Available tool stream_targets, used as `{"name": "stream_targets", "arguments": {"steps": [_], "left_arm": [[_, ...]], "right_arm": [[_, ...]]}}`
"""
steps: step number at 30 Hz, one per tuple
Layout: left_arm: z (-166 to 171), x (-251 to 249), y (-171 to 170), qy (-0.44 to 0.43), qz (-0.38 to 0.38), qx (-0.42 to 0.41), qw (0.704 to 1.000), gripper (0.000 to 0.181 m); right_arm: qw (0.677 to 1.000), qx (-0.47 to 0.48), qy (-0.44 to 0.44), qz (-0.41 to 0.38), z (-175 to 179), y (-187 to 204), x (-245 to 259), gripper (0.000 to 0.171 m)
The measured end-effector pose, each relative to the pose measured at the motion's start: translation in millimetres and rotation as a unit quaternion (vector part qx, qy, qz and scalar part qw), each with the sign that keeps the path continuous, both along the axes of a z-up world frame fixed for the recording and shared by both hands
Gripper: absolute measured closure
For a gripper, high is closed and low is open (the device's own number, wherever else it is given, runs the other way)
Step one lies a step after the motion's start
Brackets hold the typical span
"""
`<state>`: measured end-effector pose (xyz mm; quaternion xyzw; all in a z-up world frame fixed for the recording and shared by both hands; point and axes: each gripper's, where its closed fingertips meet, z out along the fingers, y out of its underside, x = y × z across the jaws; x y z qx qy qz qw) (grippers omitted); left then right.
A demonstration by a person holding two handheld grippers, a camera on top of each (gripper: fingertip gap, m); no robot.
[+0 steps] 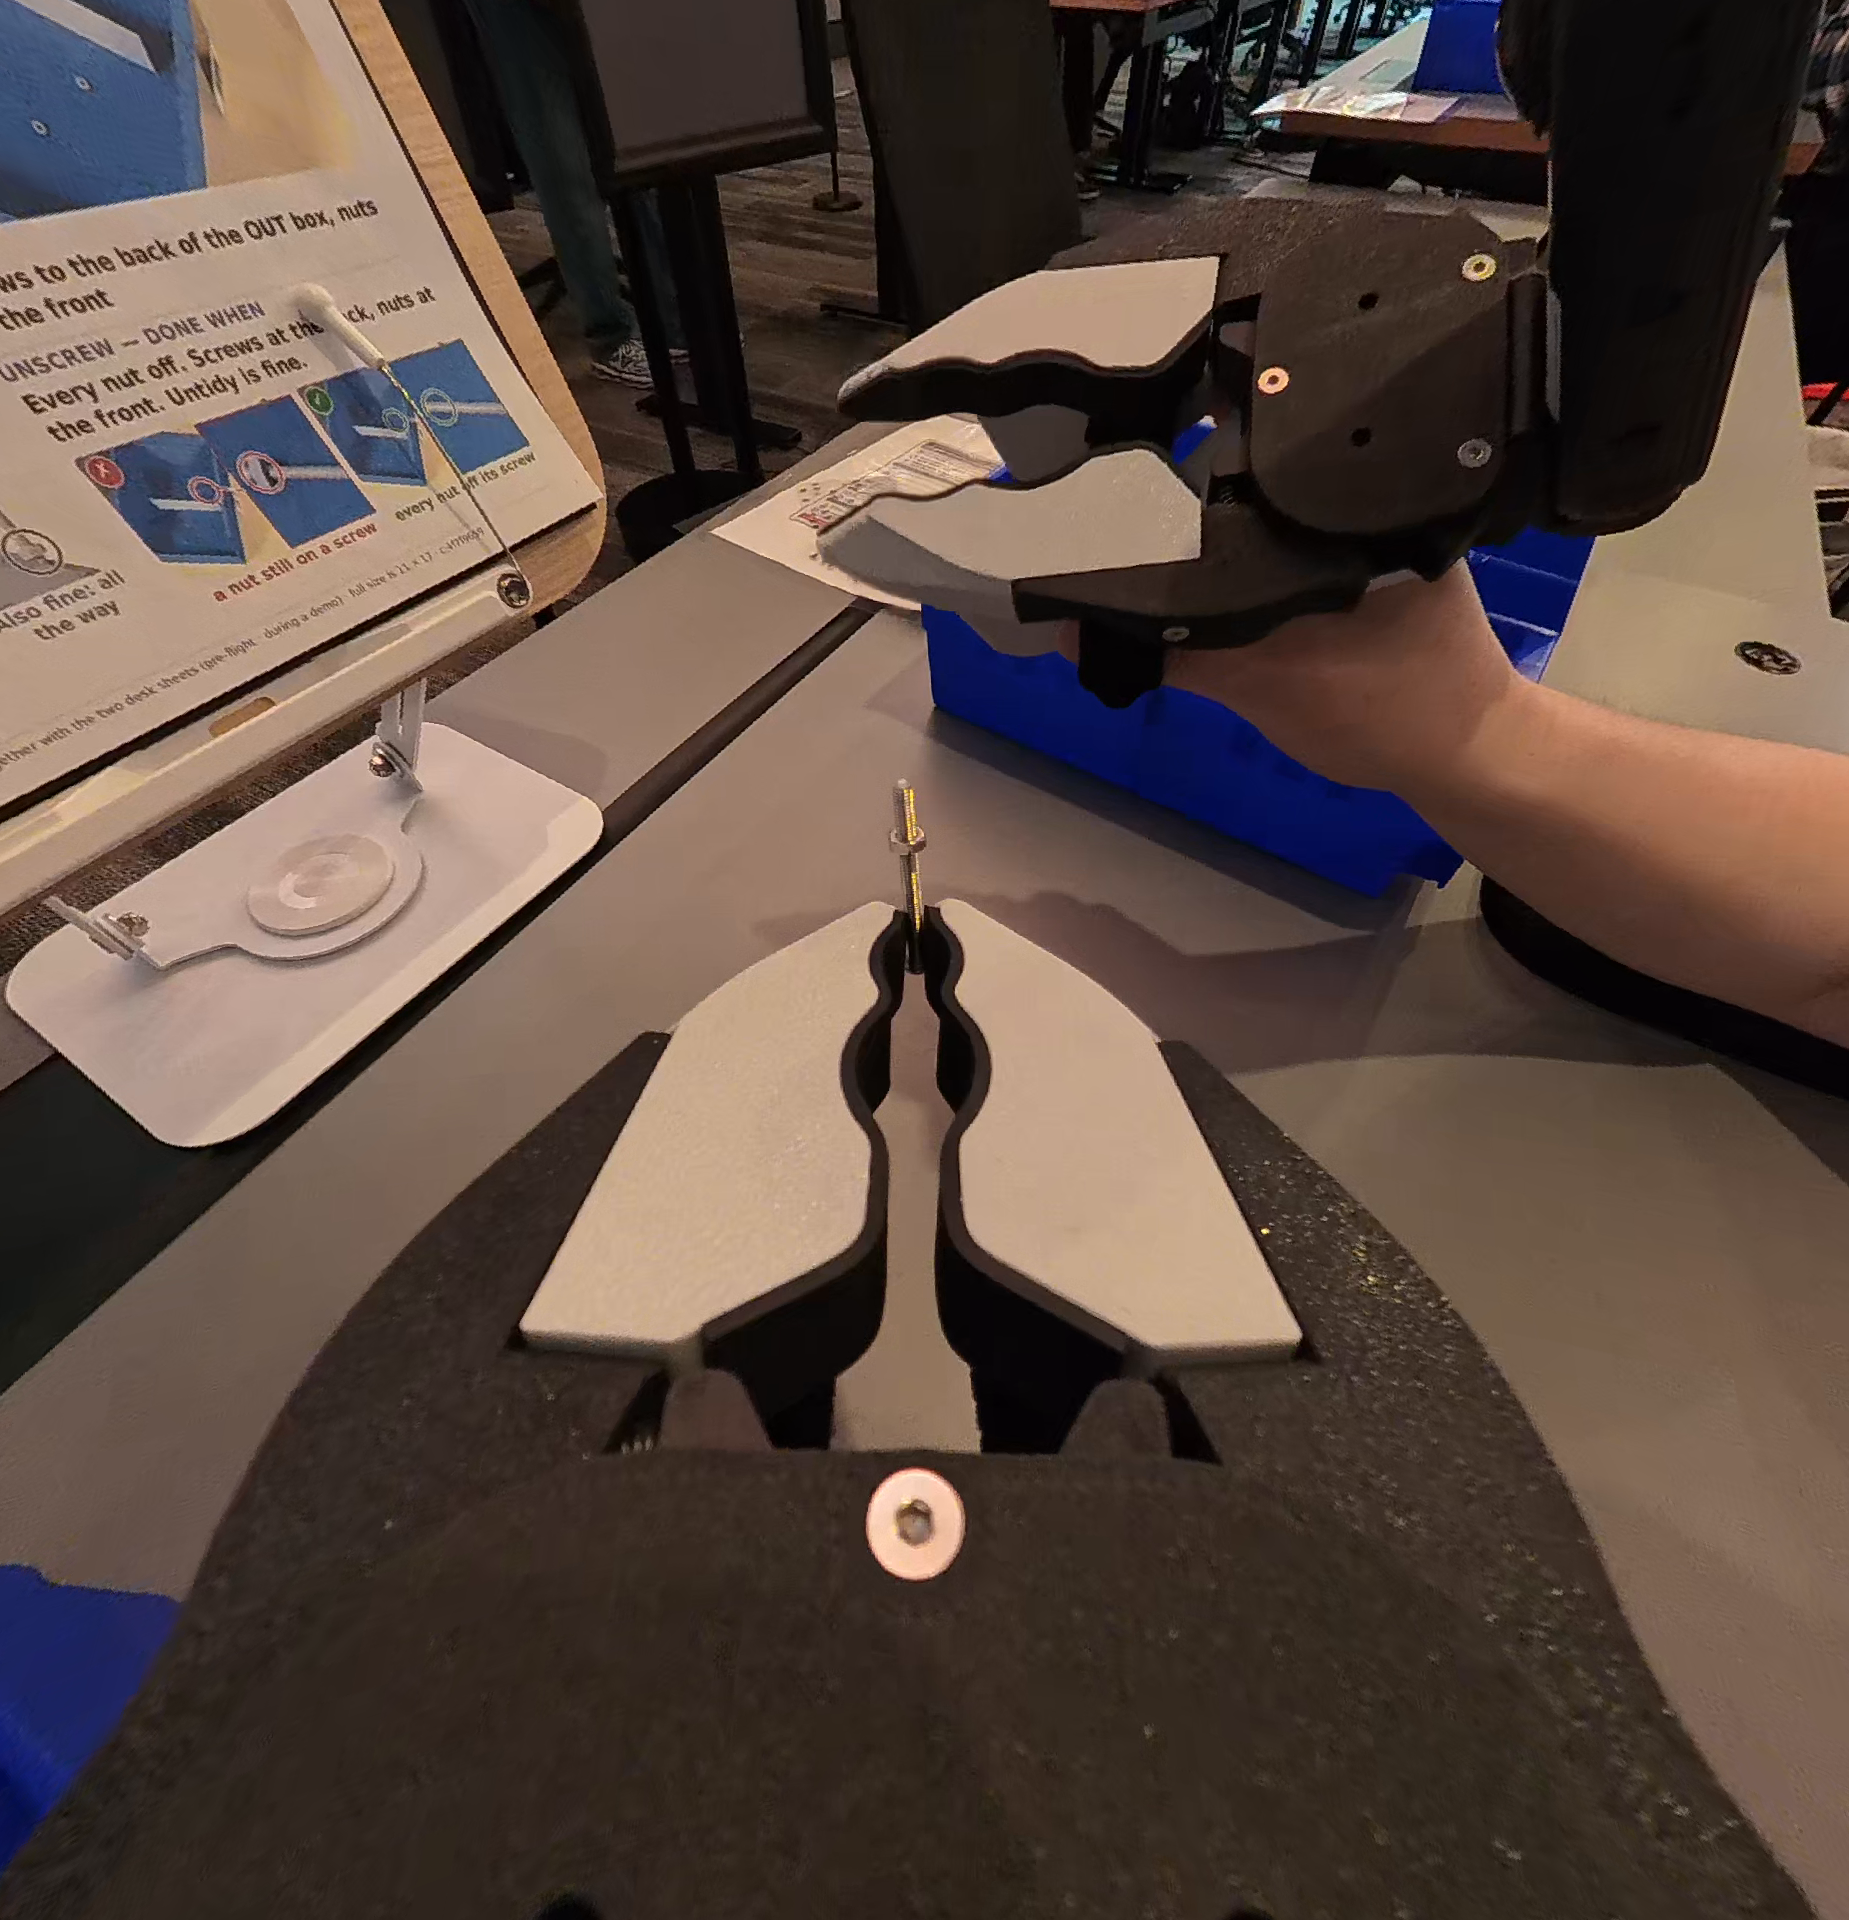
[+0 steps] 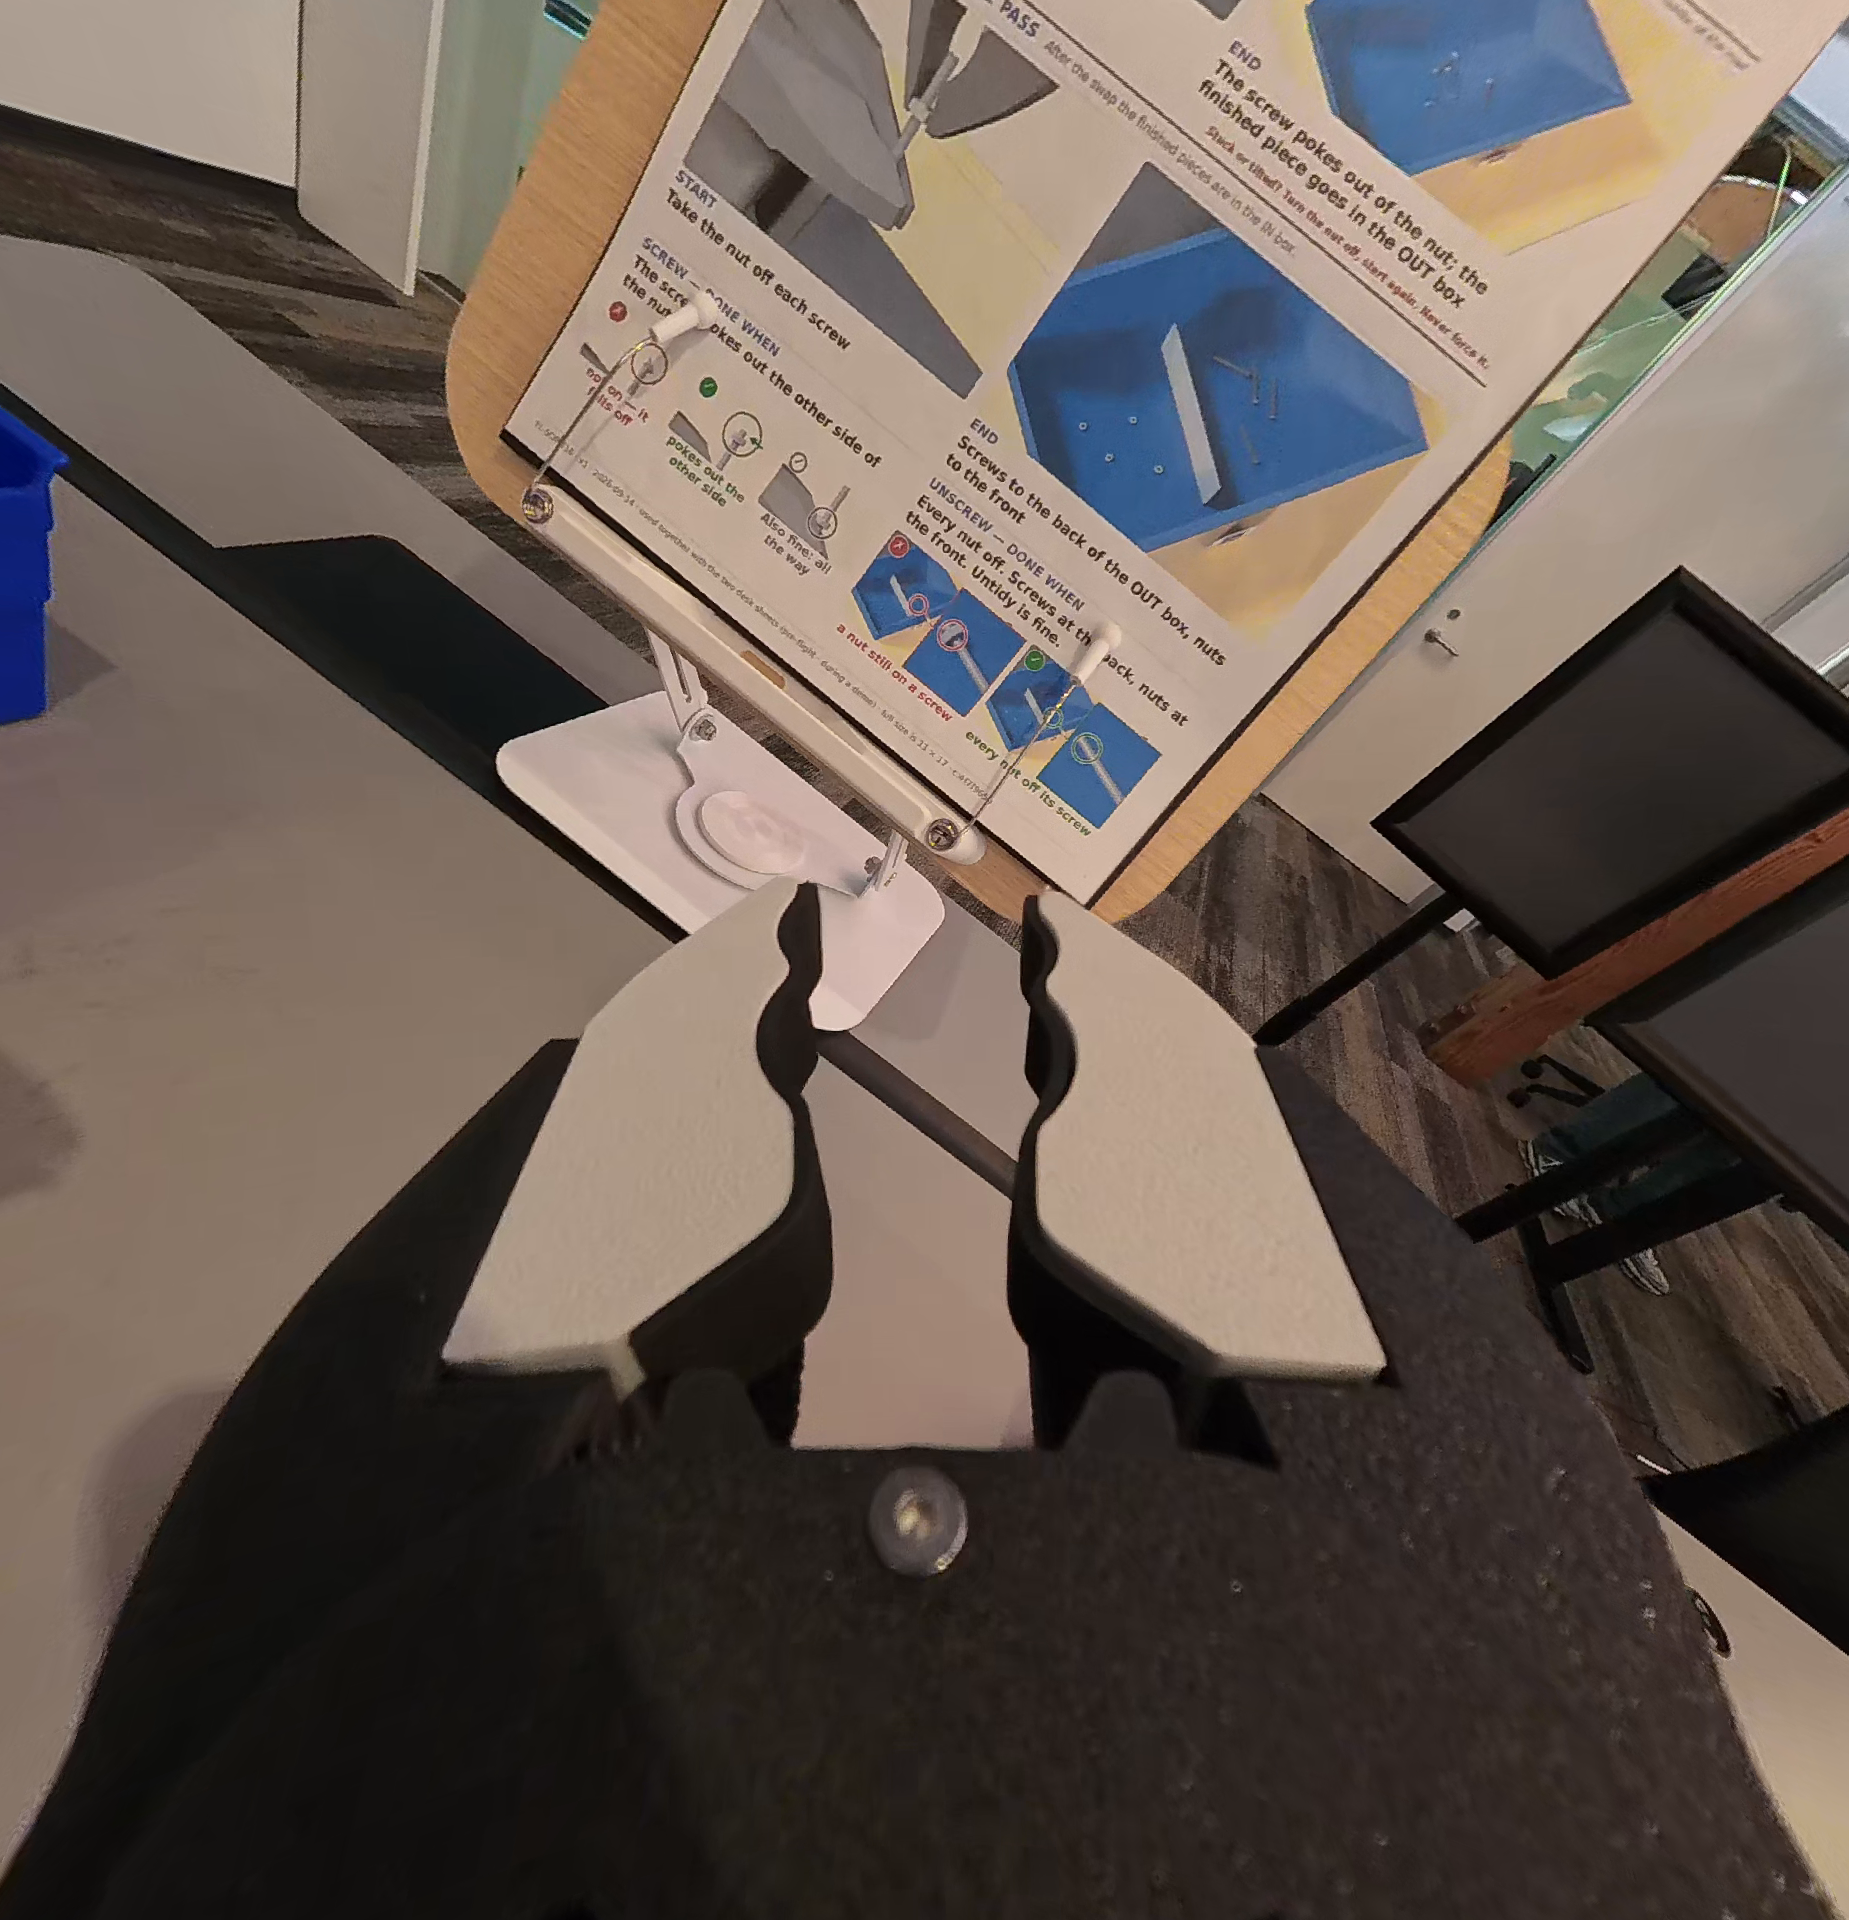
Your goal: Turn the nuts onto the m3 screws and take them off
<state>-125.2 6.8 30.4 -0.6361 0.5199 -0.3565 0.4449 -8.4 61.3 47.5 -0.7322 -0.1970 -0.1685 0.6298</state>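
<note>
In the left wrist view my left gripper [image 1: 912, 920] is shut on a thin m3 screw [image 1: 907, 883] that stands upright out of the fingertips. A small hex nut [image 1: 906, 837] sits on the screw, a little below its top. My right gripper [image 1: 889, 457] shows in that view at the upper right, held by a hand [image 1: 1356, 696] above a blue bin [image 1: 1190, 758], well above and behind the screw. In the right wrist view the right gripper [image 2: 915, 914] is open and empty, pointing at the instruction board.
A printed instruction board [image 1: 203, 395] on a white stand [image 1: 296, 925] is at the left; it also shows in the right wrist view [image 2: 1003, 416]. A second blue bin [image 2: 0, 582] sits at the far left. The grey table [image 1: 1522, 1247] carries them. Dark monitors [image 2: 1626, 790] stand beyond. Some 12 cm of space lies between my two pairs of fingers.
</note>
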Motion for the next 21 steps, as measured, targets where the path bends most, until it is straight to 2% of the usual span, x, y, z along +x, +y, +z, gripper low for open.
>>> {"name": "stream_targets", "arguments": {"steps": [4, 7, 11, 15, 18, 21], "left_arm": [[0.9, 0.3, 0.6, -0.004, 0.004, 0.004, 1.0, 0.179], [9.4, 0.6, 2.0, -0.032, 0.016, 0.02, 0.999, 0.179], [22.8, 3.4, -6.4, -0.069, 0.004, 0.049, 0.996, 0.179], [27.8, 6.7, -15.9, -0.085, -0.014, 0.059, 0.995, 0.179], [32.5, 8.8, -26.0, -0.104, -0.04, 0.037, 0.993, 0.179], [37.8, 9.2, -36.0, -0.12, -0.069, 0.012, 0.99, 0.179]], "right_arm": [[1.0, 0.001, 0.006, 0.024, 0.0, -0.4, -7.7, 0.135], [0.989, 0.017, 0.08, 0.125, 12.7, -9.9, -34.1, 0.138], [0.932, 0.025, 0.2, 0.302, 45.9, -43.8, -76.6, 0.136], [0.86, -0.013, 0.291, 0.418, 63.1, -72.7, -101.6, 0.128], [0.842, -0.052, 0.303, 0.443, 55.5, -77.2, -114.3, 0.127], [0.861, -0.055, 0.268, 0.428, 46.1, -73.0, -118.2, 0.129]]}}
